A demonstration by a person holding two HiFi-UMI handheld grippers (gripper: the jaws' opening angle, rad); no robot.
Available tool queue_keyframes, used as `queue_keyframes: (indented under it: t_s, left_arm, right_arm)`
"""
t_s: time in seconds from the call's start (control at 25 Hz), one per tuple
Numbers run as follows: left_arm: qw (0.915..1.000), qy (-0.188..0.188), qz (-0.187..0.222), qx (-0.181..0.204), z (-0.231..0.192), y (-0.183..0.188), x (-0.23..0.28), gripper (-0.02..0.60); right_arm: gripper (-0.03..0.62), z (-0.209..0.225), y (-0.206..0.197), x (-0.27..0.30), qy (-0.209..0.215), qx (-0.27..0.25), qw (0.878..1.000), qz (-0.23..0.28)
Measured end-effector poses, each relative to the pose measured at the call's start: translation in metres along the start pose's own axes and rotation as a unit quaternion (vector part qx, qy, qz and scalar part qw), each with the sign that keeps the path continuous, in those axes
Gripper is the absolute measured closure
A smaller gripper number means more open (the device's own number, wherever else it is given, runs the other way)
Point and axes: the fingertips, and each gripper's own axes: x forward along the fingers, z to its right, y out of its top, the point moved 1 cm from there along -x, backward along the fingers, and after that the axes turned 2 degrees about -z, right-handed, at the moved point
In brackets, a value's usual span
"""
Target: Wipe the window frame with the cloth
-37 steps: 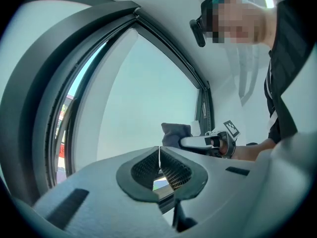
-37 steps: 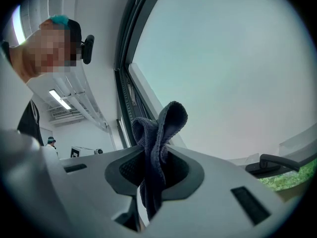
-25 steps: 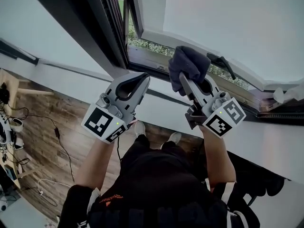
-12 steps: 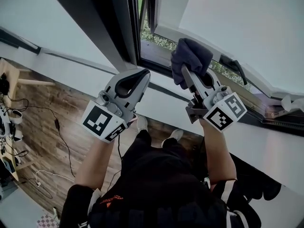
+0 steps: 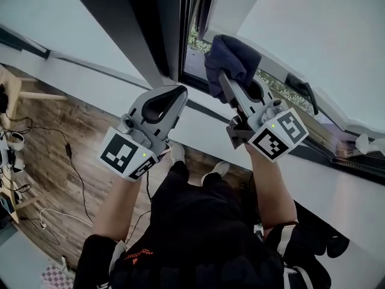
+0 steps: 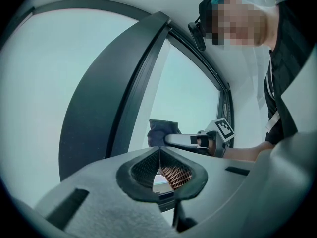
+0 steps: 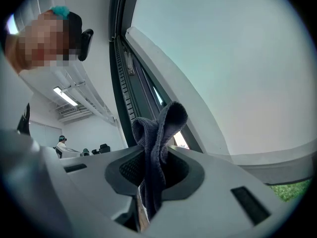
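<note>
The right tool (image 5: 224, 84) pinches a soft, bunched dark cloth (image 5: 233, 58), which sits at the narrow open gap beside the smooth, dark window frame (image 5: 157, 29). The left tool (image 5: 179, 94), jaws together and empty, hangs just left.

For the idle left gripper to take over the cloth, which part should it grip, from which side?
Probably the bunched wad of the cloth bulging past the right gripper, approached from where the left gripper sits; the rest is pinched between closed jaws.
</note>
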Motion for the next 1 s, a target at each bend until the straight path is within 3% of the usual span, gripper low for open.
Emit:
queue_keyframes:
  t_s: [0.36, 1.0]
  left_arm:
    - [0.9998, 0.015, 0.007, -0.008, -0.049, 0.011, -0.028, 0.56]
    - [0.9996, 0.021, 0.001, -0.017, -0.053, -0.001, -0.033, 0.56]
  right_arm:
    - [0.536, -0.024, 0.01, 0.067, 0.022, -0.014, 1.0, -0.002]
    - [0.536, -0.019, 0.002, 0.083, 0.023, -0.013, 1.0, -0.004]
